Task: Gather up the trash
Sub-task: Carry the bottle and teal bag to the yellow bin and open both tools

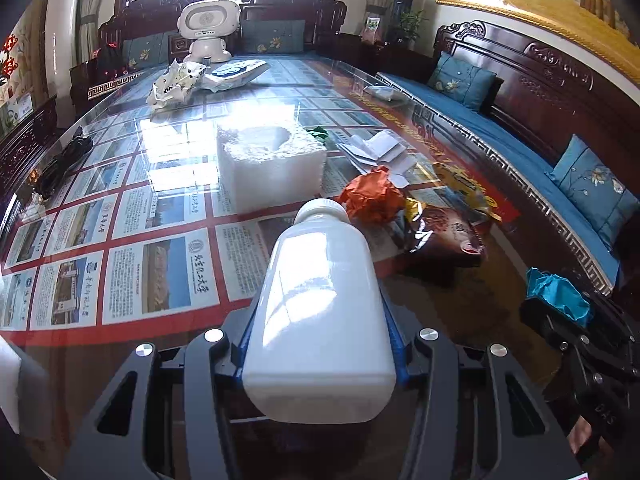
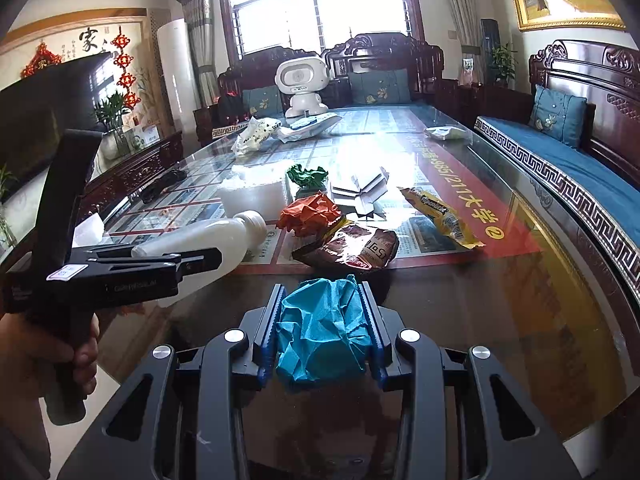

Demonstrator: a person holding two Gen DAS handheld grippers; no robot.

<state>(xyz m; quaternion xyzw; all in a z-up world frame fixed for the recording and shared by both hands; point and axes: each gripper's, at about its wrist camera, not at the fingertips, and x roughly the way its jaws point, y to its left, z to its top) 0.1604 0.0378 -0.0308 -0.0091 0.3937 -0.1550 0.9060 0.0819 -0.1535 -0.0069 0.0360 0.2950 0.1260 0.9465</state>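
Left wrist view: the white plastic bottle [image 1: 320, 312] lies lengthwise between the fingers of the left gripper [image 1: 320, 344], its long axis running from 6 o'clock to 12 o'clock, the flat base nearest the camera and the white screw cap [image 1: 322, 211] pointing away at 12 o'clock. The blue pads [image 1: 390, 320] press on the bottle's two flanks, so the jaws stand at a middling width, closed on it. Beyond the cap, at about 1 o'clock, sit an orange paper ball [image 1: 372, 196] and a brown snack wrapper [image 1: 444, 236] on the glass-topped table [image 1: 120, 340]; a white foam block [image 1: 272, 164] stands at 12 o'clock. At 3 o'clock the right gripper [image 1: 560, 300] carries a teal paper wad [image 1: 558, 294].

Right wrist view: the teal paper wad [image 2: 320, 328] fills the gap between the fingers of the right gripper [image 2: 322, 320], squeezed from both sides by the blue pads [image 2: 266, 328], jaws narrow around it. At 9 o'clock a hand [image 2: 52, 344] grips the handle of the left gripper [image 2: 208, 258]; the white plastic bottle [image 2: 208, 240] juts from it, cap aimed toward 2 o'clock. The brown snack wrapper [image 2: 352, 252] lies at 12 o'clock, just beyond the wad, with a yellow wrapper [image 2: 440, 212] at 1 o'clock.
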